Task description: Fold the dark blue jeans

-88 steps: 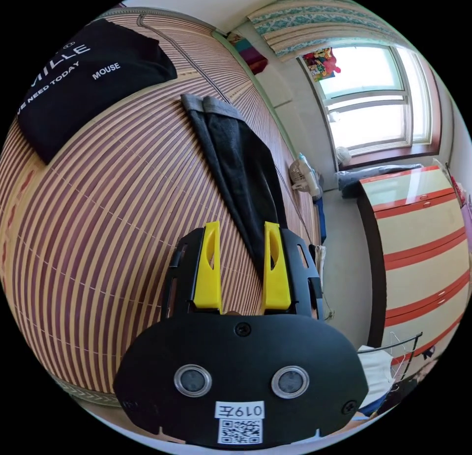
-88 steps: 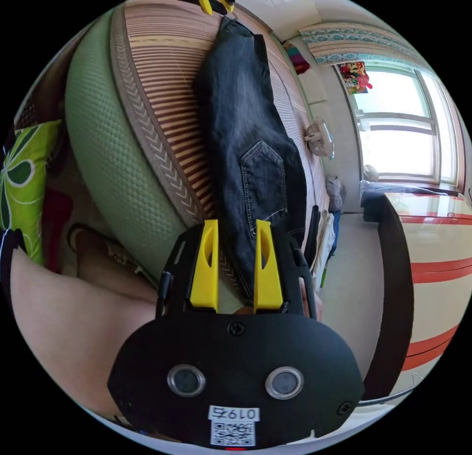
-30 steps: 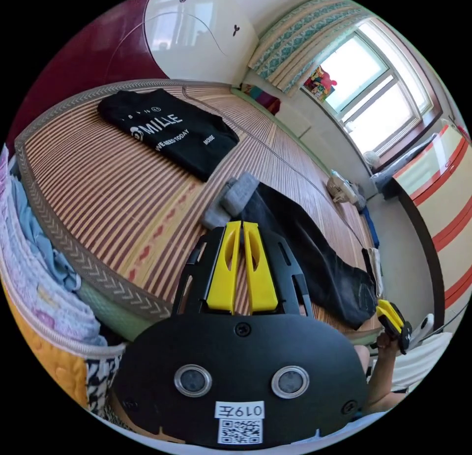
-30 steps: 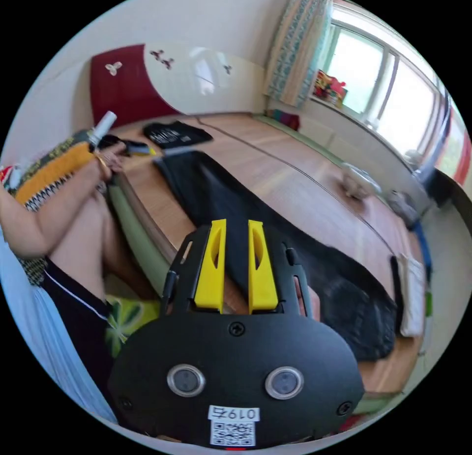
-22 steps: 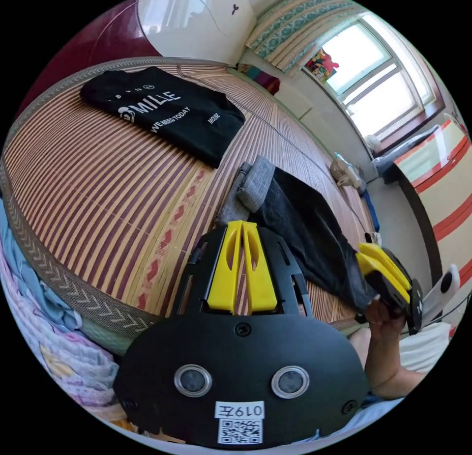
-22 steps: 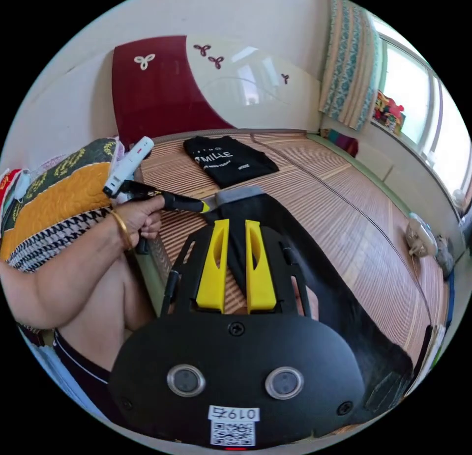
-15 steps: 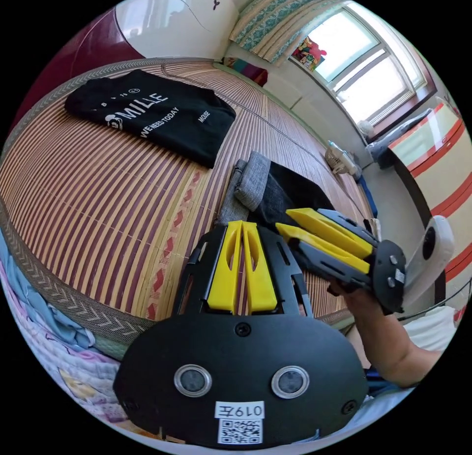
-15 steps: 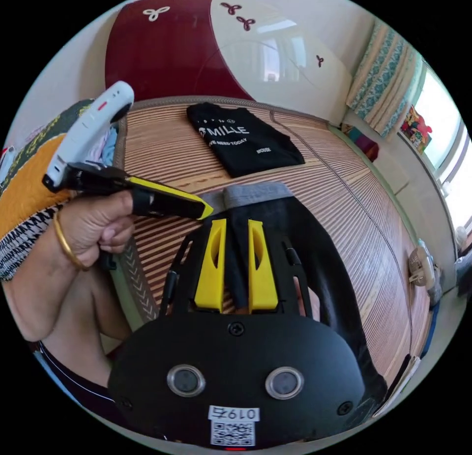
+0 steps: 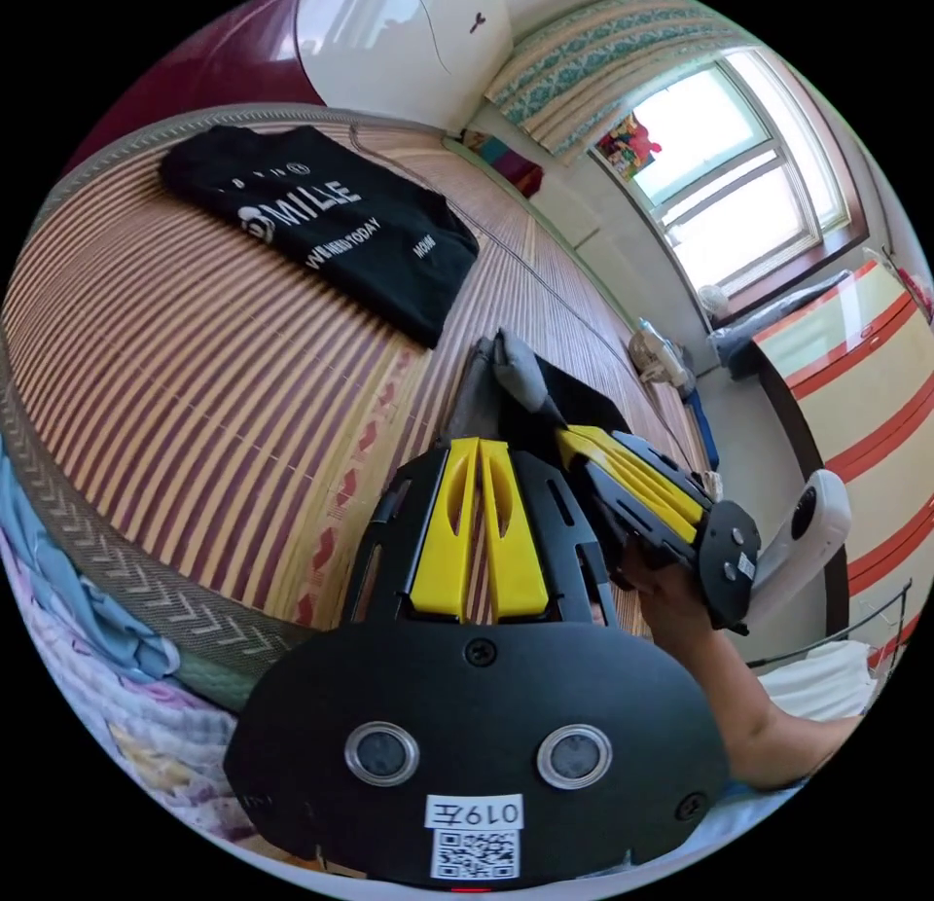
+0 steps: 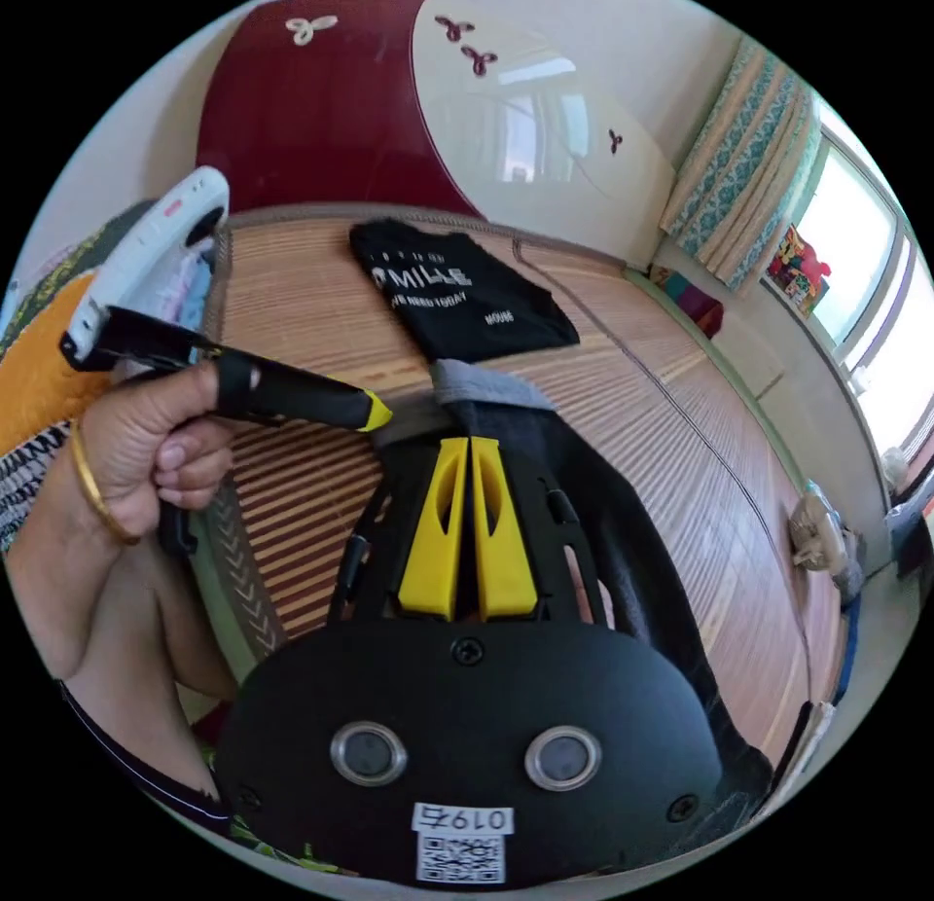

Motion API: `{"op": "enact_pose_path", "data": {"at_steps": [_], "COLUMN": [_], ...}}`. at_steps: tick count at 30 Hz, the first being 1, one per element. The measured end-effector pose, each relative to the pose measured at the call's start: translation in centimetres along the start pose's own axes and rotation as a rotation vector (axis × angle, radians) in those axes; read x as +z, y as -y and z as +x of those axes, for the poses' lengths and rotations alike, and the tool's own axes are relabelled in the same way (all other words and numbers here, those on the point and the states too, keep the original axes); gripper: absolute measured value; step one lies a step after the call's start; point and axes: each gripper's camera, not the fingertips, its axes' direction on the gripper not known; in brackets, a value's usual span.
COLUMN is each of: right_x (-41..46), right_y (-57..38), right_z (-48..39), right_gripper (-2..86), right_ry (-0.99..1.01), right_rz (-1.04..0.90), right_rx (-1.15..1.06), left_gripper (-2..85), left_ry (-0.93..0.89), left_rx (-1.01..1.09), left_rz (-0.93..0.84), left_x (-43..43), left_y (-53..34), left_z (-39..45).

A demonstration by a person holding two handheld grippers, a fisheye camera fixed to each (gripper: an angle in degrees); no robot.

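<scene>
The dark blue jeans (image 9: 576, 402) lie lengthwise on the striped bamboo bed mat (image 9: 195, 356), their grey turned-up cuffs (image 9: 516, 368) lifted and bunched. My left gripper (image 9: 477, 444) is shut on one cuff at its jaw tips. The right gripper (image 9: 564, 440) comes in from the right, held by a hand, and pinches the other cuff beside it. In the right gripper view my right gripper (image 10: 470, 444) is shut on the cuff (image 10: 482, 385), with the dark legs (image 10: 623, 531) trailing behind. The left gripper (image 10: 377, 414) touches the neighbouring cuff from the left.
A folded black T-shirt (image 9: 331, 220) with white lettering lies further up the mat (image 10: 632, 405), near the red and white headboard (image 10: 321, 113). Bedding (image 9: 88, 667) is piled off the mat's edge. A small fan (image 10: 817, 526), a striped dresser (image 9: 856, 356) and the window stand on the far side.
Both grippers were open 2.9 s ago. The left has shut on a cuff. The right came from the waist end to the cuffs and shut its jaws in the last half second.
</scene>
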Motion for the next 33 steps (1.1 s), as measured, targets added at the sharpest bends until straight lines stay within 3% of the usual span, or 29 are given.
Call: {"op": "enact_pose_path", "data": {"at_steps": [7, 11, 21, 25, 33], "right_x": [2.2, 1.6, 3.7, 2.8, -2.2], "right_y": [-0.9, -0.4, 1.4, 1.7, -3.0], "right_z": [-2.5, -3.6, -6.5, -6.4, -5.8], "right_gripper": [-1.0, -1.0, 0.4, 5.6, 1.7], "right_ry": [0.058, 0.062, 0.033, 0.027, -0.221], "right_rz": [-0.023, -0.001, -0.097, -0.106, -0.114], "right_rx": [-0.05, -0.061, -0.086, -0.049, -0.037], "left_gripper": [0.9, 0.9, 0.9, 1.2, 4.8], "left_ry": [-0.033, -0.014, 0.219, 0.26, 0.376], "left_rx": [-0.055, 0.018, 0.259, 0.313, 0.547], "left_rz": [0.096, 0.14, 0.029, 0.0, -0.029], "left_x": [-1.5, -1.6, 2.4, 3.2, 5.5], "left_y": [-1.1, -1.9, -3.2, -3.8, -6.6], "left_z": [0.2, 2.9, 10.8, 12.8, 18.0]}}
